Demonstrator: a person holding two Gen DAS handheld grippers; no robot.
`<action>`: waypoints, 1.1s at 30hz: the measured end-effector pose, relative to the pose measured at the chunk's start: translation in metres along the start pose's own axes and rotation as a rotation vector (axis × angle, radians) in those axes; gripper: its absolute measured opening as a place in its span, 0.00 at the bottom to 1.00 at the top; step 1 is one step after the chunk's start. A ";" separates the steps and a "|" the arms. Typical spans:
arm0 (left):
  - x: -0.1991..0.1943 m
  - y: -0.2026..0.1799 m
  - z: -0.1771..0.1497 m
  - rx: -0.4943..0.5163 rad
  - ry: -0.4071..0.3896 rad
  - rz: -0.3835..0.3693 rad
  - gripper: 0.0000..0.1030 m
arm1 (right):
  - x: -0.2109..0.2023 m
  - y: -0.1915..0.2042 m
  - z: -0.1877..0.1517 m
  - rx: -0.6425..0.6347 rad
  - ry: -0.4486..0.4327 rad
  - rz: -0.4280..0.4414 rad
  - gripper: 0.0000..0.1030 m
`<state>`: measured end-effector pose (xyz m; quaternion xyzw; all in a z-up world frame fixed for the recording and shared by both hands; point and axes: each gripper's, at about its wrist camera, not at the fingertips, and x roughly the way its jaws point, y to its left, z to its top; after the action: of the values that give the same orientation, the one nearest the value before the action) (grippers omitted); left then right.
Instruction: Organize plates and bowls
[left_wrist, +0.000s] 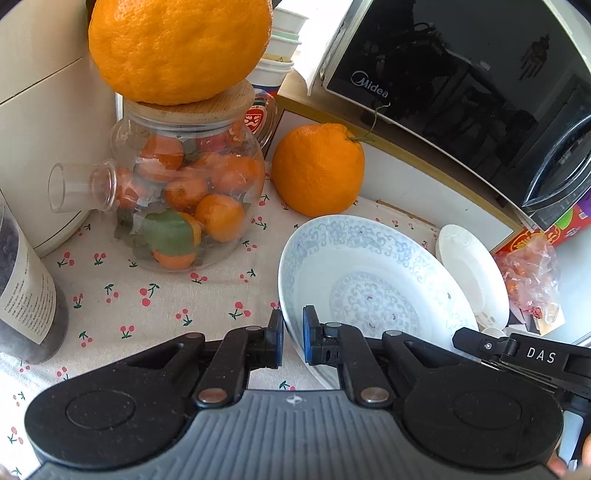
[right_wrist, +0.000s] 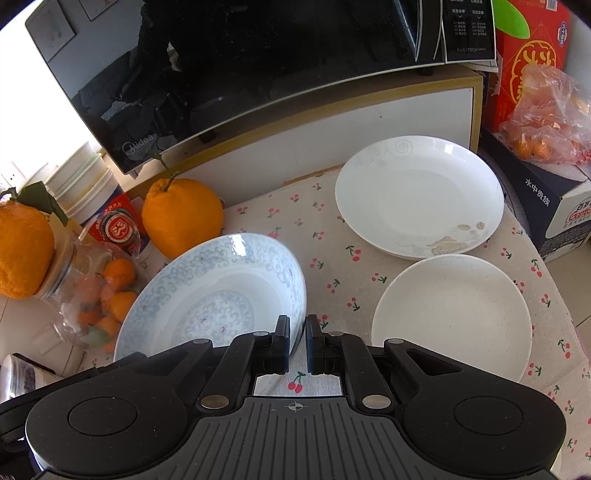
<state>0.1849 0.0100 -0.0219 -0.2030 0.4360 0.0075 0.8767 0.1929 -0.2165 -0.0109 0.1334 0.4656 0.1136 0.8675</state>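
A blue-patterned bowl (left_wrist: 369, 280) is held tilted above the cherry-print tablecloth (left_wrist: 122, 295). My left gripper (left_wrist: 293, 339) is shut on its near left rim. My right gripper (right_wrist: 297, 341) is shut on the right rim of the same bowl (right_wrist: 218, 291). A white plate with a faint floral print (right_wrist: 419, 194) lies flat at the back right. A plain white shallow bowl (right_wrist: 452, 314) lies flat in front of it, just right of my right gripper. In the left wrist view a white plate (left_wrist: 472, 273) shows behind the held bowl.
A glass jar of small oranges (left_wrist: 184, 199) with a big orange (left_wrist: 177, 48) on its wooden lid stands at the left. Another big orange (left_wrist: 317, 170) sits by the cabinet under the black microwave (right_wrist: 240, 74). Stacked cups (right_wrist: 88, 184), a dark bottle (left_wrist: 26, 291), boxes and a bag of fruit (right_wrist: 546, 122) surround the cloth.
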 end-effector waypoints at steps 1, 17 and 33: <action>-0.001 -0.001 0.001 -0.001 -0.003 -0.002 0.08 | -0.002 0.000 0.000 0.000 -0.002 0.001 0.09; -0.052 0.001 -0.014 -0.021 -0.035 -0.009 0.08 | -0.068 0.017 -0.019 -0.066 -0.087 0.038 0.10; -0.119 0.027 -0.074 0.007 -0.144 0.035 0.08 | -0.125 0.041 -0.091 -0.141 -0.128 0.105 0.10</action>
<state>0.0498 0.0278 0.0205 -0.1911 0.3752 0.0357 0.9063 0.0466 -0.2069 0.0516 0.1032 0.3923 0.1826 0.8956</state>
